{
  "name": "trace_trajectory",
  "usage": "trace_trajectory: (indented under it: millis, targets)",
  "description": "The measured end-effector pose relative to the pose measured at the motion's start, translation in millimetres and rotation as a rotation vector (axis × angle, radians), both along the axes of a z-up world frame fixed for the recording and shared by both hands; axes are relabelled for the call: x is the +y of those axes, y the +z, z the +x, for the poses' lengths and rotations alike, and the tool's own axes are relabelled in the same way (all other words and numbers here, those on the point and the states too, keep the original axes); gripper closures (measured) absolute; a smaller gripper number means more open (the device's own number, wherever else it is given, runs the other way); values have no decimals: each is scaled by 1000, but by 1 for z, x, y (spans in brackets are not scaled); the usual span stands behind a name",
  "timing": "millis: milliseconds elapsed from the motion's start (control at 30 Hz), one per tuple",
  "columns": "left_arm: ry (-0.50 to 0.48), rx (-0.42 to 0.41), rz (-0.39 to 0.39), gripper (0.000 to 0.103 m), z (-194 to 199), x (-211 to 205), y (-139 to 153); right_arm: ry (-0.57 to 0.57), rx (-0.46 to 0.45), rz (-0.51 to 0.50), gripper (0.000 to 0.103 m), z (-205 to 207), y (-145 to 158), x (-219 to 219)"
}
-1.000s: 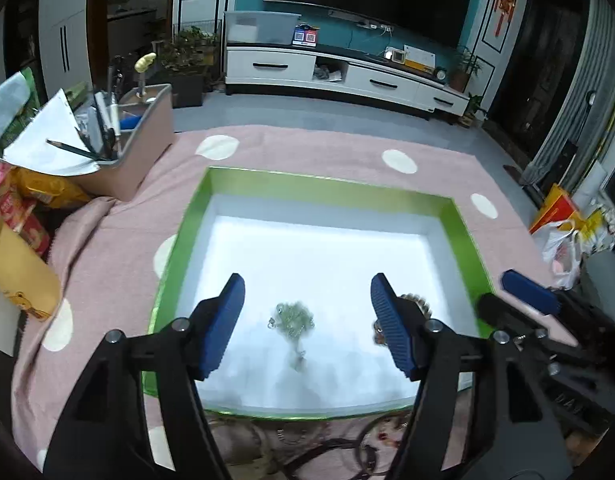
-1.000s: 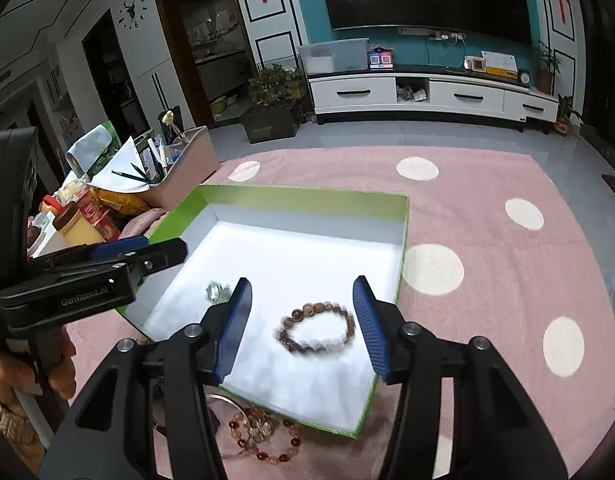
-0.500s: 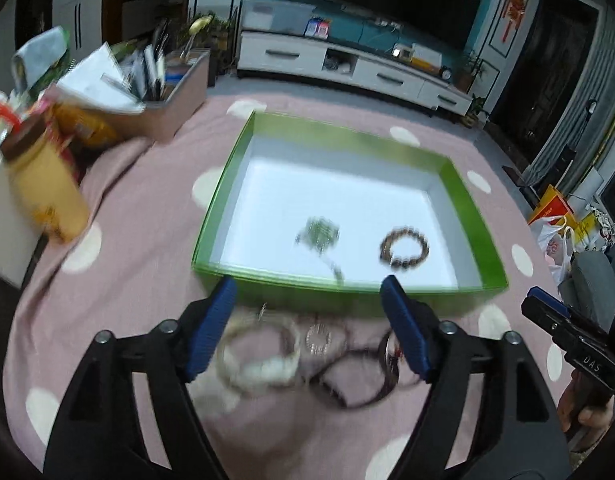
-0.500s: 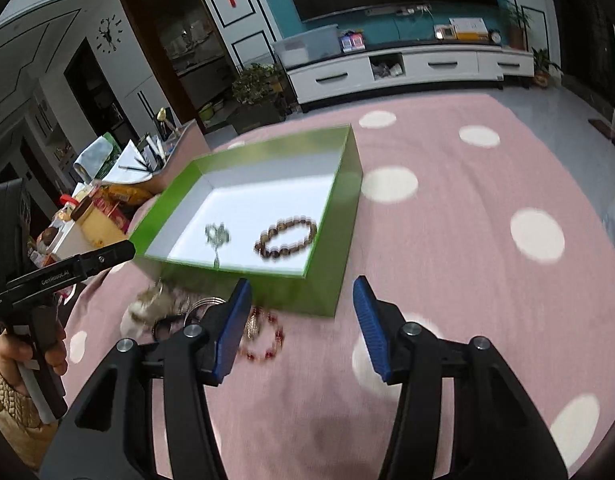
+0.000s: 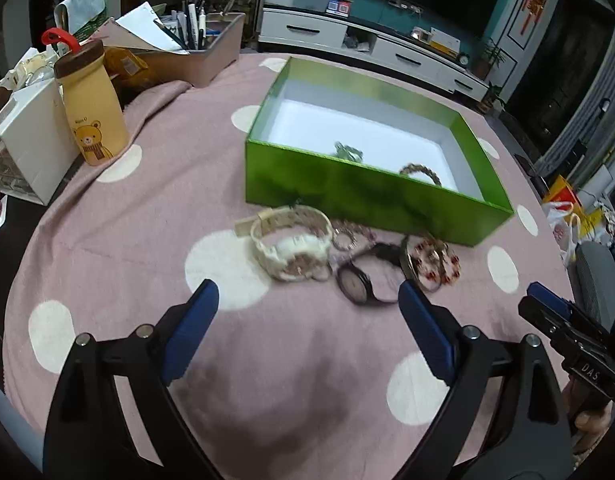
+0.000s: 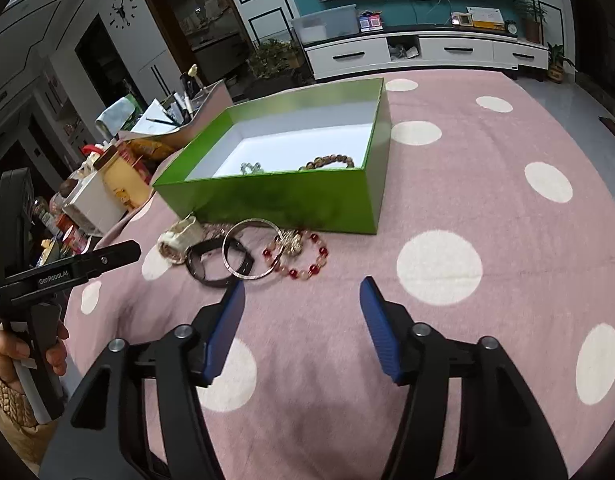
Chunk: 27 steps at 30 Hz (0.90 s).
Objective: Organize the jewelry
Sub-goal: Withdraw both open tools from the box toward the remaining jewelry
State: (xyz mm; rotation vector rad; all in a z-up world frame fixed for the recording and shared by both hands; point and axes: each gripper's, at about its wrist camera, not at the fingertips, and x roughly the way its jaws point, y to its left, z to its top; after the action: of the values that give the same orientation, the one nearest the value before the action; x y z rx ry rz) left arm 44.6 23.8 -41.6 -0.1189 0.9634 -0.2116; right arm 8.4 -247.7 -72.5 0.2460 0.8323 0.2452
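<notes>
A green box (image 5: 359,194) (image 6: 275,198) stands on the pink dotted cloth; inside lie a brown bead bracelet (image 5: 421,171) (image 6: 327,161) and a small green-silver piece (image 5: 348,151) (image 6: 249,167). In front of the box lies a heap: a cream watch (image 5: 291,246) (image 6: 179,237), a black watch (image 5: 357,280) (image 6: 211,260), a silver bangle (image 6: 251,249) and a red bead bracelet (image 5: 437,260) (image 6: 303,260). My left gripper (image 5: 307,308) hovers short of the heap, its jaws opening, nothing between them. My right gripper (image 6: 301,304) also sits short of the heap, jaws opening and empty.
At the left stand a yellow bear bottle (image 5: 93,102), a white box (image 5: 27,144) and a tray of pens and papers (image 5: 195,56). A person's hand (image 6: 11,354) holds the left gripper's handle. Pink cloth (image 6: 487,208) lies to the right of the box.
Both grippers have pulled back out of the box toward the near side, so the heap in front of the box is now in view. Both pairs of jaws stand wider.
</notes>
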Motion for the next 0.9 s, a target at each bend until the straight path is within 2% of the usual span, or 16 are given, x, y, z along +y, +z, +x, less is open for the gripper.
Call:
trace_trajectory:
  millis: [167,333,500,700,900]
  targets:
    - [-39,-1,3,9,-11,-11,1,-4,-7,-18,36,-11,3,3]
    - [-80,-6,12,9,-19,-23,1,-7,-18,-33,35,-18,6,5]
    - [-123,-47,19,9,-23,-39,6,-22,-31,-11,35,-26,6,0]
    - [-157,-92,19,9,-22,-58,12,-51,-34,-2,35,-30,1,-10]
    - [-156,-102,50,9,-9,-77,9,-86,-29,-11,35,-30,-10,-24]
